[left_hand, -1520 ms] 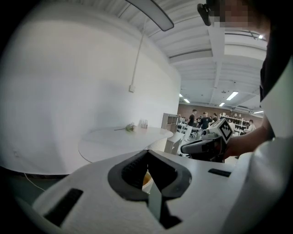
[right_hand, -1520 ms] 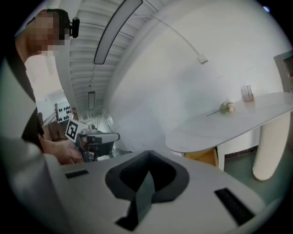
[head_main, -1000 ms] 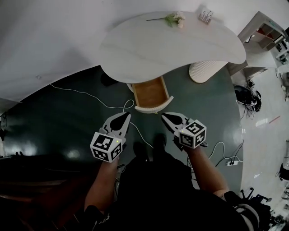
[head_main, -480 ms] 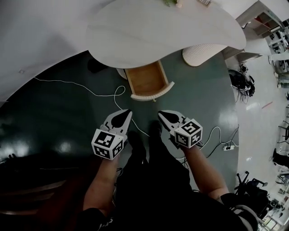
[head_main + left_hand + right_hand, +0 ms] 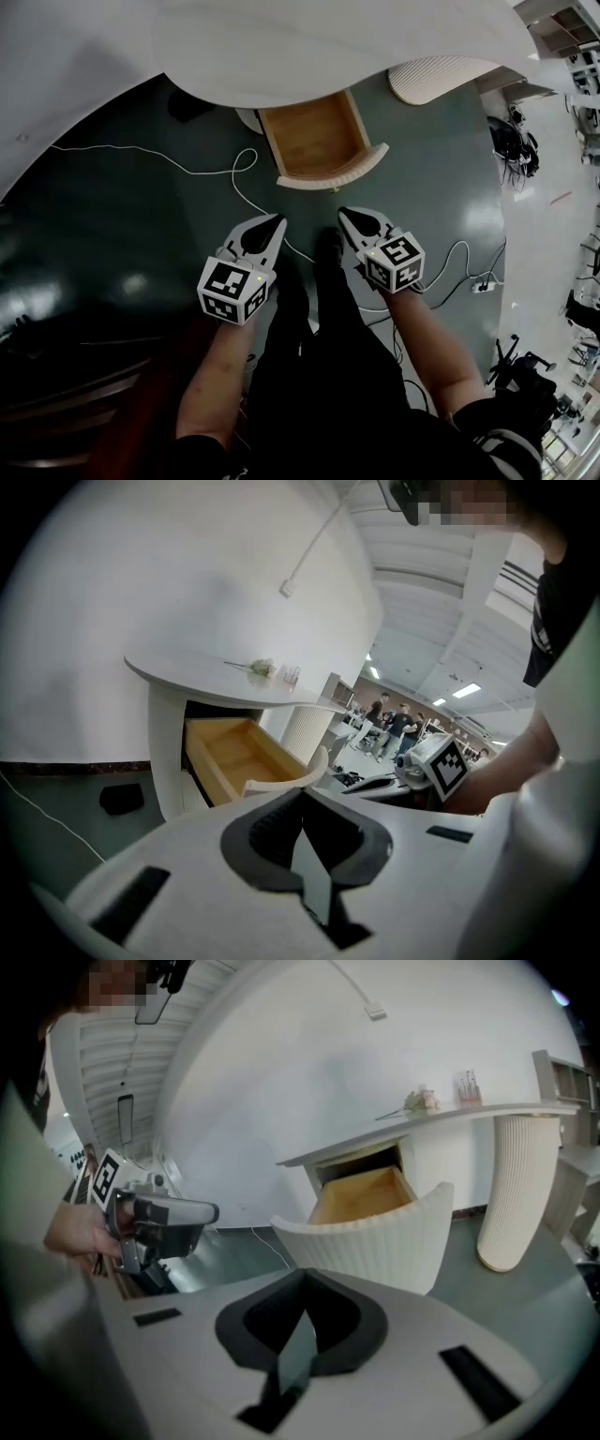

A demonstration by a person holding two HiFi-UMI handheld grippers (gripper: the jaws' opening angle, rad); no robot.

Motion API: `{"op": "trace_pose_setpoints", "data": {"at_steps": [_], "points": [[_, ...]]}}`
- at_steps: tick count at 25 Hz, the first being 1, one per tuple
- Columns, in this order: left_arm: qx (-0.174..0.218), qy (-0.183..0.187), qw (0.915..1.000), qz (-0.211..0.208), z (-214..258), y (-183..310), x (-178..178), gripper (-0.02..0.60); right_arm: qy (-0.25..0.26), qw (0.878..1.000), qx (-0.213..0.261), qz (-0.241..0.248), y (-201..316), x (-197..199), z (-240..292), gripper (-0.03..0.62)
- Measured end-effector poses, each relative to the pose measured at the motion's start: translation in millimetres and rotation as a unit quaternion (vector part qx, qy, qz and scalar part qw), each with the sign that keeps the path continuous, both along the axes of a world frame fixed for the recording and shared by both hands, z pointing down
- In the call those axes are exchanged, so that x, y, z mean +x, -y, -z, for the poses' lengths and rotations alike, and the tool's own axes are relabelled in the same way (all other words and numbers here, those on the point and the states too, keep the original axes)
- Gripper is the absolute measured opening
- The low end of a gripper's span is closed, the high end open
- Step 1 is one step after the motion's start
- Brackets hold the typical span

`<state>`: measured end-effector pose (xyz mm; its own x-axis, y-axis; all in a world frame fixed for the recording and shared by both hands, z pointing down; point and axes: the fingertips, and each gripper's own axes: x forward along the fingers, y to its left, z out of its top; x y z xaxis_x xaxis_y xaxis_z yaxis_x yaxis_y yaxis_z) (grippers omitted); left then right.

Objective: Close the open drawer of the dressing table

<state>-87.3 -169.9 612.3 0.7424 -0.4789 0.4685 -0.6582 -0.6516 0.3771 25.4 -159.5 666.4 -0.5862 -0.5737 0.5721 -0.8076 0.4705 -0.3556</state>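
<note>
Wooden drawer (image 5: 314,141) now nearer left tool (image 5: 274,225) and right tool (image 5: 349,217).

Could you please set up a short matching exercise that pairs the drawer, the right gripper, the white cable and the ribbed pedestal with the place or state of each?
Column 1
1. drawer
2. right gripper
3. white cable
4. ribbed pedestal

Column 2
A. lying on the dark floor
B. standing under the tabletop, beside the drawer
C. pulled out, wooden inside showing
D. jaws together, holding nothing, short of the drawer and not touching it

Pairs: 1-C, 2-D, 3-A, 4-B
</note>
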Motion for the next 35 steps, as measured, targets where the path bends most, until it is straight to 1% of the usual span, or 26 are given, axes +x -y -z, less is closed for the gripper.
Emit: {"op": "trace_pose_setpoints", "data": {"at_steps": [5,8,10,15,19,25,35], "points": [[-0.005,0.004,0.9999,-0.014,-28,6,2,0.009,-0.009,1.000,-0.012,-0.020,14,6,-43,0.006],[-0.006,0.005,0.9999,-0.013,-44,13,1,0.009,-0.018,0.999,-0.017,-0.031,20,10,-65,0.008],[-0.007,0.003,0.9999,-0.011,-53,18,2,0.009,-0.023,0.999,-0.024,-0.039,23,13,-79,0.021],[-0.013,-0.005,0.9999,-0.008,-66,24,5,0.009,-0.038,0.997,-0.044,-0.049,27,17,-104,0.031],[-0.018,-0.007,0.9998,-0.006,-70,28,4,0.009,-0.043,0.997,-0.046,-0.054,33,18,-109,0.025],[-0.016,-0.003,0.9999,0.001,-73,35,-3,0.009,-0.047,0.997,-0.043,-0.047,40,15,-109,0.023],[-0.001,-0.001,0.9998,0.020,-66,64,-12,0.009,-0.050,0.997,-0.030,-0.041,81,8,-105,0.021]]}}
